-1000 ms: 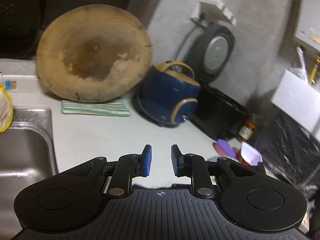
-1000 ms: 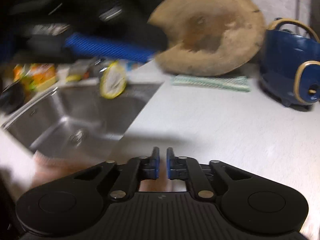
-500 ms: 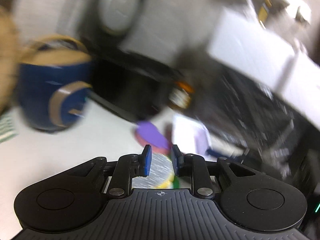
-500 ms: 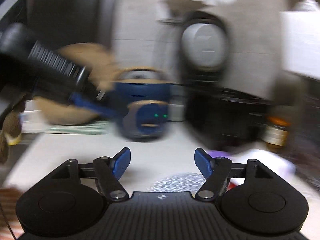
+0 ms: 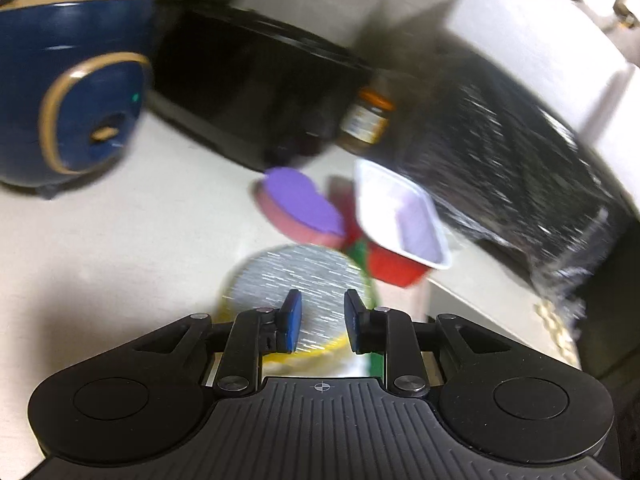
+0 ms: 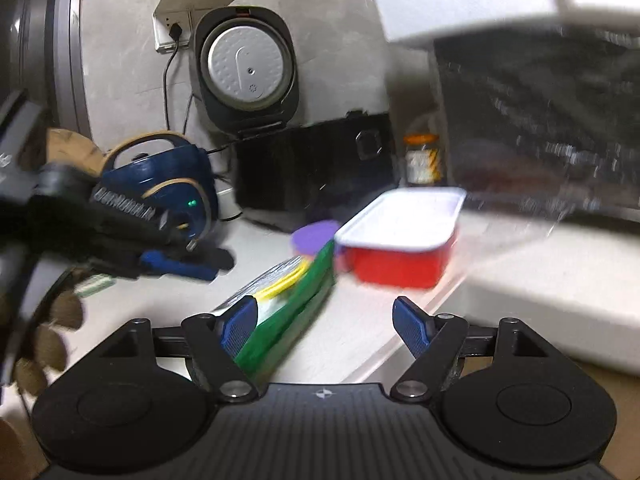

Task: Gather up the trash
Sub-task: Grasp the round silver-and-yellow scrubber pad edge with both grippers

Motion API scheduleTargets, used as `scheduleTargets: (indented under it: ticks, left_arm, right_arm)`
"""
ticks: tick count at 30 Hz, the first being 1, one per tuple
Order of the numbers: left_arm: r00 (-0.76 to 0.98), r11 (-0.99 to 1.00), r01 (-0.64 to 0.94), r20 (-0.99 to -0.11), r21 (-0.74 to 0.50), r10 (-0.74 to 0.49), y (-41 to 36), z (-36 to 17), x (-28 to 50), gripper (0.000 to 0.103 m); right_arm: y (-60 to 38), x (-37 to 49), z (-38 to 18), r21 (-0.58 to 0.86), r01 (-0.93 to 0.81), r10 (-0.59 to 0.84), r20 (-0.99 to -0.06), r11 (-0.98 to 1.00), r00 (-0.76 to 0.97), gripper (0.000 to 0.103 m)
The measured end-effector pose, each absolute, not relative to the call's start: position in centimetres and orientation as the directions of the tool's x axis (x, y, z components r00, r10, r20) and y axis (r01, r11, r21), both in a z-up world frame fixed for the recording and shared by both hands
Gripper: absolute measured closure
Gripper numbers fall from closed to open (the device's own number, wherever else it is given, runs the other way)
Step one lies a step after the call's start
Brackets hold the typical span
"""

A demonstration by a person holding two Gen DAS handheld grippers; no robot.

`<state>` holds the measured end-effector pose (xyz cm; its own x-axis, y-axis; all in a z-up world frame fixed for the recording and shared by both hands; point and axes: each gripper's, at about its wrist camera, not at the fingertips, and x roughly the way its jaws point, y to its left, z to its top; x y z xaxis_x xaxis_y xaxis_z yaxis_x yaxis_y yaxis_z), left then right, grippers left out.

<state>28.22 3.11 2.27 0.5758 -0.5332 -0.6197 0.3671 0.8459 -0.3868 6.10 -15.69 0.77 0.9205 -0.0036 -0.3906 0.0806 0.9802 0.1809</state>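
Observation:
A pile of trash lies on the white counter: a round foil lid with a yellow rim (image 5: 296, 276), a purple-topped pink cup (image 5: 298, 204), a red tub with a white rim (image 5: 400, 216) and a green wrapper (image 6: 296, 320). My left gripper (image 5: 318, 320) hovers over the foil lid with its jaws a little apart and nothing between them. My right gripper (image 6: 324, 326) is wide open just in front of the green wrapper and the red tub (image 6: 400, 248). The left gripper also shows in the right wrist view (image 6: 176, 262).
A blue and gold appliance (image 5: 68, 100) stands at the left, a black rice cooker (image 6: 316, 176) with its lid up behind the trash, and a brown jar (image 5: 366, 122) beside it. A black plastic-covered bin or bag (image 5: 520, 152) sits at the right past the counter edge.
Both grippers swung right from the sink and round board to the trash pile. The right gripper opened wide. The left gripper's jaws stayed slightly apart.

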Motion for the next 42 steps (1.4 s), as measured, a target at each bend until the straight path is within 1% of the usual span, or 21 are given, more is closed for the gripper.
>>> scheduleTargets:
  ticks: [1,3,5,6,8,10,11,12,13,14,15,16,17,20,22,26,31,33,37,39,42]
  left_arm:
    - [0.582,0.855,0.347,-0.627,-0.385,-0.518,3.5,2.1,28.5,0.076]
    - [0.560,0.858,0.321,-0.650,-0.401,-0.513,4.2,1.4,29.3,0.076]
    - [0.534,0.848,0.298,-0.659,-0.439,-0.529,4.9,0.4,30.2,0.076]
    - [0.530,0.848,0.284,-0.664,-0.448,-0.528,5.1,0.1,30.4,0.076]
    - [0.521,0.847,0.267,-0.671,-0.459,-0.528,5.4,-0.4,30.8,0.076]
    - [0.512,0.841,0.264,-0.671,-0.471,-0.537,5.5,-0.5,30.9,0.076]
    - [0.510,0.838,0.272,-0.668,-0.472,-0.542,5.5,-0.5,30.9,0.077]
    - [0.507,0.836,0.282,-0.666,-0.471,-0.547,5.4,-0.4,30.9,0.077]
    - [0.500,0.830,0.296,-0.663,-0.473,-0.557,5.2,-0.3,30.8,0.076]
    - [0.490,0.823,0.311,-0.662,-0.476,-0.567,4.9,-0.3,30.6,0.076]
    - [0.482,0.817,0.320,-0.660,-0.480,-0.577,4.8,-0.2,30.6,0.076]
    - [0.477,0.813,0.323,-0.658,-0.485,-0.582,4.8,-0.3,30.6,0.076]
    - [0.479,0.813,0.321,-0.658,-0.485,-0.581,4.7,-0.4,30.6,0.076]
    - [0.498,0.815,0.290,-0.648,-0.501,-0.576,5.4,-0.3,30.7,0.076]
    - [0.510,0.804,0.271,-0.629,-0.529,-0.586,6.3,-0.2,30.8,0.077]
    - [0.517,0.789,0.265,-0.609,-0.554,-0.601,7.4,0.2,31.0,0.077]
    - [0.508,0.803,0.281,-0.629,-0.526,-0.589,6.7,-0.2,31.1,0.077]
    - [0.495,0.796,0.309,-0.626,-0.521,-0.602,6.0,-0.5,31.0,0.077]
    - [0.442,0.743,0.395,-0.597,-0.540,-0.669,4.1,-0.8,30.6,0.076]
    - [0.432,0.745,0.427,-0.608,-0.513,-0.666,3.2,-0.9,30.3,0.076]
    - [0.481,0.801,0.433,-0.645,-0.414,-0.593,2.1,-1.0,29.8,0.076]
  right_arm:
    - [-14.8,6.4,0.5,0.164,0.059,0.013,-0.403,0.985,0.915,0.028]
    - [-13.1,7.3,0.9,0.084,0.025,0.013,-0.419,0.996,0.908,0.028]
    - [-11.4,8.3,2.1,0.010,0.010,-0.005,-0.394,1.000,0.919,0.028]
    - [-10.8,9.1,2.8,-0.010,-0.012,0.007,-0.388,1.000,0.922,0.028]
    - [-10.7,11.3,3.5,0.014,-0.030,0.033,-0.414,0.999,0.910,0.027]
    - [-11.5,14.3,3.4,0.082,0.006,0.034,-0.481,0.997,0.876,0.027]
    - [-12.3,15.9,3.0,0.120,0.029,0.037,-0.521,0.992,0.853,0.029]
    - [-12.9,16.7,2.6,0.144,0.044,0.042,-0.547,0.989,0.836,0.033]
    - [-13.3,17.5,2.1,0.164,0.055,0.049,-0.569,0.985,0.821,0.049]
    - [-13.7,18.1,1.6,0.181,0.058,0.061,-0.590,0.982,0.805,0.061]
    - [-13.9,18.1,1.2,0.191,0.056,0.070,-0.598,0.980,0.799,0.065]
    - [-14.0,17.8,1.0,0.205,0.044,0.090,-0.601,0.978,0.795,0.071]
    - [-14.2,17.7,1.0,0.233,0.021,0.127,-0.601,0.972,0.789,0.075]
    - [-14.8,17.2,1.7,0.337,-0.047,0.245,-0.576,0.940,0.780,0.083]
    - [-14.7,16.6,2.7,0.356,-0.075,0.274,-0.551,0.932,0.788,0.086]
    - [-14.4,14.5,3.9,0.302,-0.120,0.270,-0.526,0.946,0.807,0.087]
    - [-14.7,13.4,3.3,0.182,-0.076,0.167,-0.557,0.980,0.813,0.087]
    - [-15.3,13.4,2.8,0.188,-0.063,0.161,-0.566,0.980,0.808,0.087]
    - [-16.0,13.2,1.9,0.199,-0.042,0.149,-0.567,0.979,0.810,0.087]
    - [-15.8,13.0,1.6,0.178,-0.039,0.135,-0.565,0.983,0.814,0.087]
    - [-15.8,12.9,1.3,0.159,-0.034,0.119,-0.562,0.987,0.818,0.086]
